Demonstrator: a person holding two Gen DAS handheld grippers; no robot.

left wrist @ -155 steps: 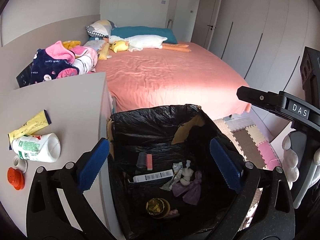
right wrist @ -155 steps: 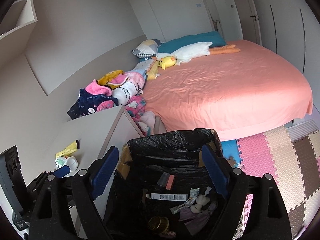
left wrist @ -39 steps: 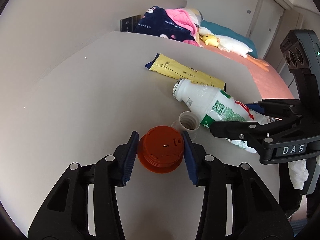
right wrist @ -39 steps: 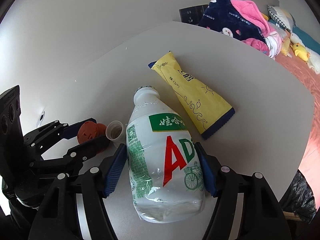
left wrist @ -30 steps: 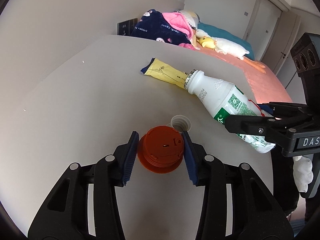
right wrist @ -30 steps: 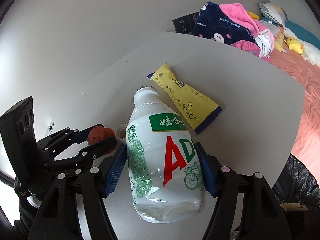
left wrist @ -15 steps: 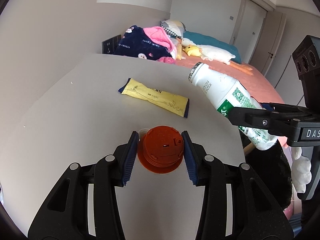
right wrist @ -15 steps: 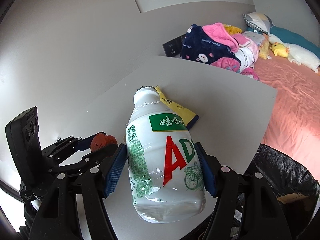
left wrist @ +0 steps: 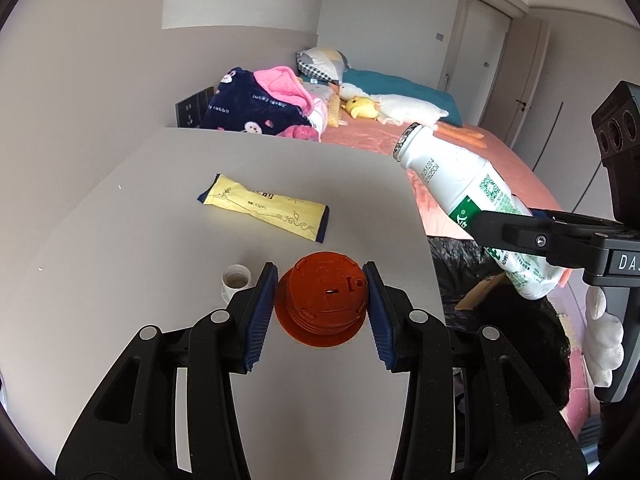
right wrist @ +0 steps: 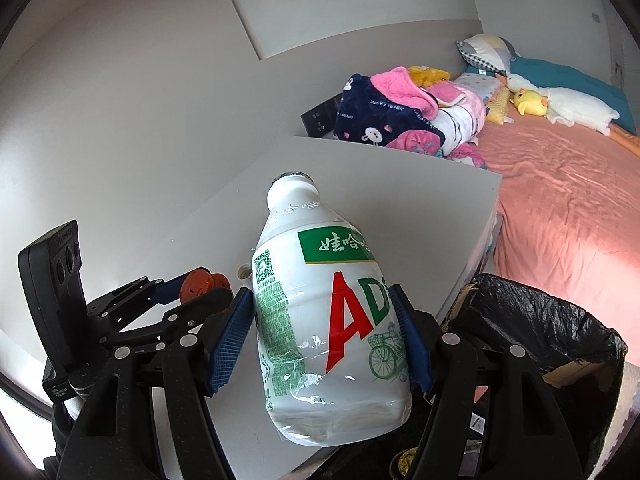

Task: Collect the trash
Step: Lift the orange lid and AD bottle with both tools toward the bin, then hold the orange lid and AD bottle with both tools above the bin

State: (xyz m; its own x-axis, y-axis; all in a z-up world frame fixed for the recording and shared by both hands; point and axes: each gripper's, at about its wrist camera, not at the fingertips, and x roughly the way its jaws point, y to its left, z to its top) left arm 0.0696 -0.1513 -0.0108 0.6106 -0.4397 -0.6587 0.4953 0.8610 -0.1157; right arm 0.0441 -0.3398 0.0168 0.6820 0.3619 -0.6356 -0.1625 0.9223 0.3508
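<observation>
My left gripper is shut on an orange-red round lid, lifted above the grey desk. My right gripper is shut on a white plastic drink bottle with a green and red label; in the left wrist view the bottle hangs tilted past the desk's right edge, above the black-lined trash bin. A yellow snack wrapper and a small white cap lie on the desk. The bin sits low at the right in the right wrist view.
A bed with a salmon sheet lies beyond the desk, with a pile of folded blankets, pillows and a plush duck. A gloved hand holds the right gripper's handle. Wardrobe doors stand at the back.
Both grippers have risen off the desk and swung right toward the bin, carrying the lid and the bottle. The white cap and yellow wrapper stayed on the desk.
</observation>
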